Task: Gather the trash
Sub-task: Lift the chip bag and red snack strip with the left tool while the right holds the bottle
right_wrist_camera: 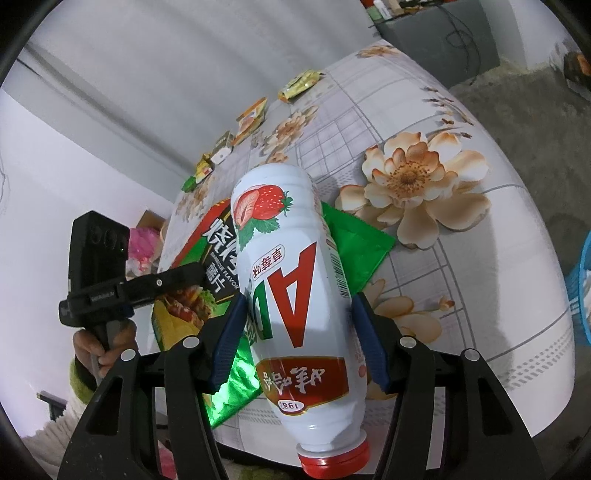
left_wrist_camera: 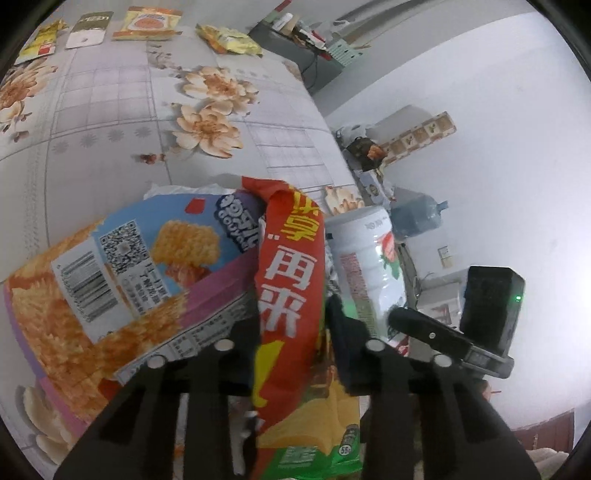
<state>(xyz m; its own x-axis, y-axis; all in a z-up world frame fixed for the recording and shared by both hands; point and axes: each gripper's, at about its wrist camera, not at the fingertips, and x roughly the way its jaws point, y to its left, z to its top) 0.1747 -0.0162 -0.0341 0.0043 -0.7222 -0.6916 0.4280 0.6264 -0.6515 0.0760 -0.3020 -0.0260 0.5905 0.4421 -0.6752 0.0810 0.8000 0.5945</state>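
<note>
At the frame's centre, the right gripper (right_wrist_camera: 295, 325) has its fingers clamped on a white strawberry-drink bottle (right_wrist_camera: 291, 280). The left gripper (left_wrist_camera: 291, 343) pinches a red-and-green chip bag (left_wrist_camera: 288, 295) at lower centre. More wrappers (left_wrist_camera: 147, 24) line the upper left of the floral tabletop (left_wrist_camera: 122, 122).

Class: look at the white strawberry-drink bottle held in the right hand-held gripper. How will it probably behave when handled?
The white bottle has a rounded body, so it would likely roll if laid down loose. Its glossy wrap looks slippery between the right hand-held gripper pads. It appears plastic, so probably light and not fragile.
</note>
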